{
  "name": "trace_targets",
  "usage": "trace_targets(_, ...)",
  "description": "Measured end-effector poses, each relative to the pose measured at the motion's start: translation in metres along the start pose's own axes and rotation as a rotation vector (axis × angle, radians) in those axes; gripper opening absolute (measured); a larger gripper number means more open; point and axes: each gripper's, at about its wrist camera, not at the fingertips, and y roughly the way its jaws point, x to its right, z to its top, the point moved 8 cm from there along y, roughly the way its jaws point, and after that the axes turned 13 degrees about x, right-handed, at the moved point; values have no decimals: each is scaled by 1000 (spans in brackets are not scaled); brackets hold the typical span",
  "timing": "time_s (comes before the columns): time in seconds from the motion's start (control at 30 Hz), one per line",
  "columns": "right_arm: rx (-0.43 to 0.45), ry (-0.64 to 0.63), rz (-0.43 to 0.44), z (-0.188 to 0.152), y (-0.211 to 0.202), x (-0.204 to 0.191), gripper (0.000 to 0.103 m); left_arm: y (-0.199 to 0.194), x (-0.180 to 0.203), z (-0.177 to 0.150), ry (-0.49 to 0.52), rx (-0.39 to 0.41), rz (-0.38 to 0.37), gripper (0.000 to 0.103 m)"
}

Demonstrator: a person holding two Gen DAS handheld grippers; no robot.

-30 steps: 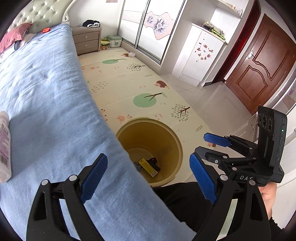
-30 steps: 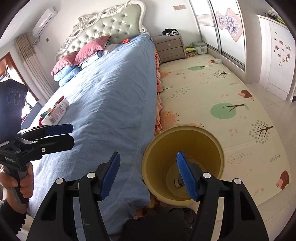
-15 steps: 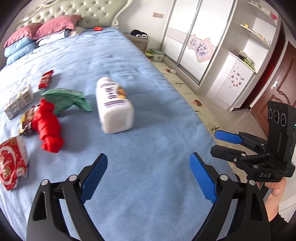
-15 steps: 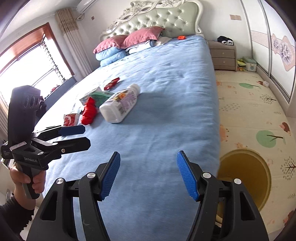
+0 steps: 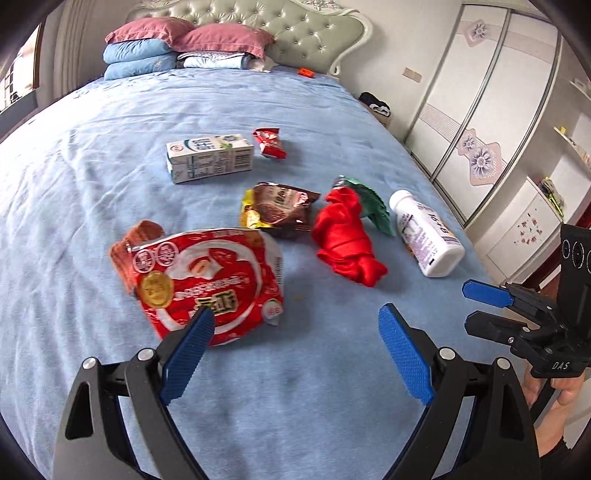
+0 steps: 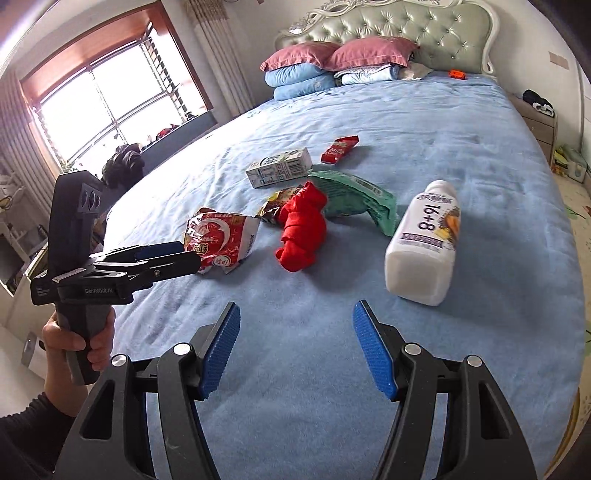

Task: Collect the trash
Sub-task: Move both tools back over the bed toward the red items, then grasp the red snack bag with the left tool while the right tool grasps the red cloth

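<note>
Trash lies scattered on the blue bed [image 5: 92,206]: a red-and-white snack bag [image 5: 207,280], a brown wrapper [image 5: 280,210], a crumpled red piece [image 5: 343,240], a green bag [image 5: 373,206], a white bottle [image 5: 424,232], a milk carton [image 5: 208,157] and a small red wrapper [image 5: 271,142]. My left gripper [image 5: 295,325] hangs open over the bedsheet, its left fingertip just before the snack bag. My right gripper [image 6: 295,321] is open and empty, short of the white bottle [image 6: 424,243] and the crumpled red piece [image 6: 301,230]. Each gripper shows in the other's view: right [image 5: 480,302], left [image 6: 177,254].
Pillows [image 5: 184,44] and a tufted headboard [image 5: 295,33] close the far end of the bed. A wardrobe [image 5: 480,122] runs along the right wall. A window [image 6: 110,103] and a nightstand [image 6: 535,114] flank the bed in the right wrist view.
Both grippers swung from the yellow bin on the floor mat across onto the bed; the bin has left the views and the scattered trash now lies in front. Both stayed open.
</note>
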Motion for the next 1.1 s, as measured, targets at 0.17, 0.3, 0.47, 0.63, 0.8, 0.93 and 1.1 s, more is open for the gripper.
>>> trace_targets(0.17,-48,-1,7,8,30,-9,63,6,-36,-6,-41,-18,21,90)
trace_targets(0.3,-68,-13,-10,13,49,-11,63,14,-54,-13,-81,-40,21,90)
trace_targets(0.47,-82,4,-22,19,67,-2,63,21,-66,-19,-109,-59,7,90)
trace_targets(0.63,-86,9,-15,24,82,-2,62,29,-69,-16,-134,-65,-19,90)
trace_targets(0.8,-77,28,4,27,94,0,60,33,-67,-11,-181,-59,-40,88)
trace_targets(0.93,-90,57,10,23,101,6,59,34,-65,-12,-183,-62,-27,80)
trace_targets(1.1,-102,67,6,18,107,9,58,34,-62,-12,-176,-68,-25,63)
